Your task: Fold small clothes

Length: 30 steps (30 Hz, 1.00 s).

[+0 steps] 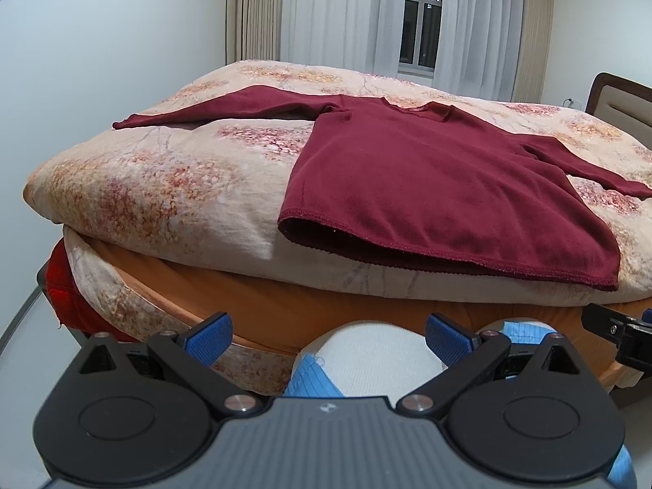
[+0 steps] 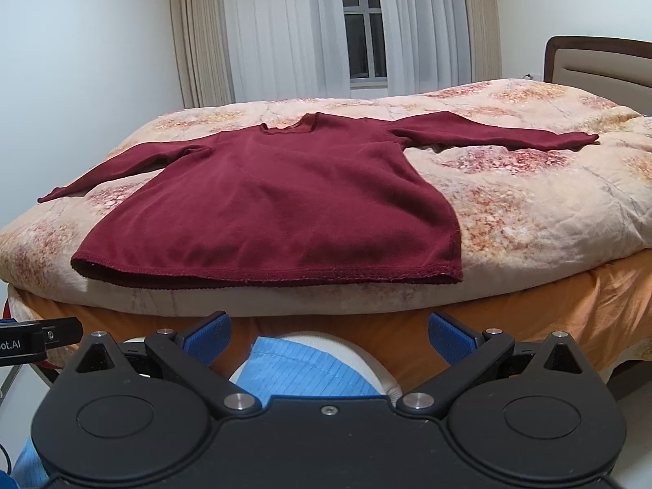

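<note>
On my left wrist view, the left hand-held gripper point(image 1: 328, 336) stands apart, empty, short of the maroon shirt point(image 1: 440, 187) spread flat on the bed point(image 1: 163, 187); on my right wrist view, the right hand-held gripper point(image 2: 328, 336) likewise stands apart before that shirt.

Readable only in part: white letters "ot.AI" on the black body of the left gripper point(image 2: 38, 340). Cut off by the picture's left edge. Nothing else legible.

Floral quilt point(image 2: 529, 187) atop bed point(image 2: 366, 334); maroon shirt point(image 2: 285, 203) outspread
</note>
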Each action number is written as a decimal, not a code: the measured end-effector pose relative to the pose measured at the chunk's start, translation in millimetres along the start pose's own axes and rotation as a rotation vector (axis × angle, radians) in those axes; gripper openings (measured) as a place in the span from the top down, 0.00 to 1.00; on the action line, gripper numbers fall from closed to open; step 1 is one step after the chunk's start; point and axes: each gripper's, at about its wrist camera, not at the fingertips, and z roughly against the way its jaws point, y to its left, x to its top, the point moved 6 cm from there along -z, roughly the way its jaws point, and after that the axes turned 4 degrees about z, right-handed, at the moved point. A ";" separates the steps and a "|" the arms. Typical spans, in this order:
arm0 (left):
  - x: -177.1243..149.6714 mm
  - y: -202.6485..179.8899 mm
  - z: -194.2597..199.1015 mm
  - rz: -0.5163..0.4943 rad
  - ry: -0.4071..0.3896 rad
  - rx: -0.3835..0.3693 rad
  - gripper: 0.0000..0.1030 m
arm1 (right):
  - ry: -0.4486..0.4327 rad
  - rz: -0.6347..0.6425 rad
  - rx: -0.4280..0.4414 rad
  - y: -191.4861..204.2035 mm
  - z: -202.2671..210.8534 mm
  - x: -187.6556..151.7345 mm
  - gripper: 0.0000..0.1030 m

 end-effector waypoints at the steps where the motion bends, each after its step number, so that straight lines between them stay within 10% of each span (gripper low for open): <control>1: 2.2 -0.9 0.6 0.000 0.004 0.001 0.00 | 0.006 -0.006 -0.007 -1.2 0.8 2.6 0.00; 15: 74.8 -12.8 -6.9 0.019 0.050 0.023 0.00 | -0.008 -0.042 -0.059 -24.2 8.4 60.1 0.00; 30: 176.3 -90.8 -122.7 -0.060 -0.085 0.009 0.00 | -0.003 -0.035 -0.124 -96.1 -102.8 107.5 0.00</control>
